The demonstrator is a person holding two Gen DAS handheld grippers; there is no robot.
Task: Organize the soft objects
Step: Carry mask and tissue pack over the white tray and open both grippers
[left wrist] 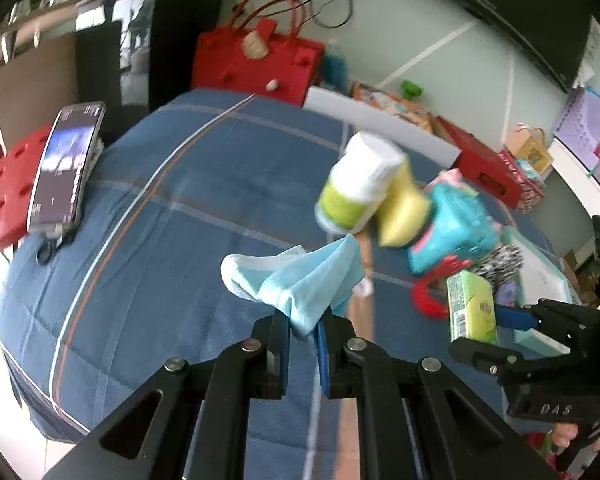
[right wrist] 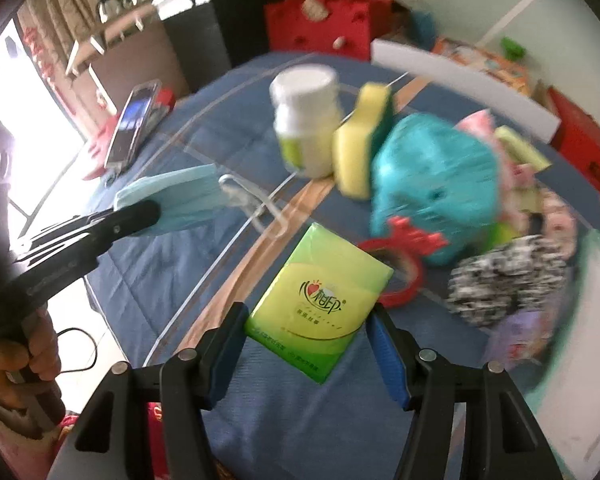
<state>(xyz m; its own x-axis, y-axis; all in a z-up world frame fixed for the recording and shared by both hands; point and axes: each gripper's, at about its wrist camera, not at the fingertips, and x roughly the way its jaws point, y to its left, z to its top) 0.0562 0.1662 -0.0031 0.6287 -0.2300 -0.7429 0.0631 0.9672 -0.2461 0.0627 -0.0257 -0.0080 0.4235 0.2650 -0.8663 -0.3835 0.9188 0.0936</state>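
- I have my left gripper clamped down on a crumpled blue face mask; its jaws stand nearly together with the mask bunched up out of them, at lower centre of the left wrist view and clear of the bed.
- My right gripper has a green tissue pack between its blue pads, jaws fairly wide to fit the pack. In the right wrist view the pack sits at lower centre and looks lifted off the blue quilt, though I cannot be sure of that.
- So by my reading two soft items are in hand and neither is put away yet.
- Left on the bed, right of centre in both views: a yellow sponge, a teal soft bundle and a black-and-white patterned piece, heaped close together; the blur hides what touches what.
- A white bottle with a green label stands touching the sponge, and a red ring-shaped thing lies just beside the tissue pack. I doubt either belongs with the soft things.
- At the right edge of the right wrist view there is a pale green-rimmed container; I take it to be where things go, but I cannot tell what is in it.
- My judgement: early to middle of the job, with most of the pile untouched.
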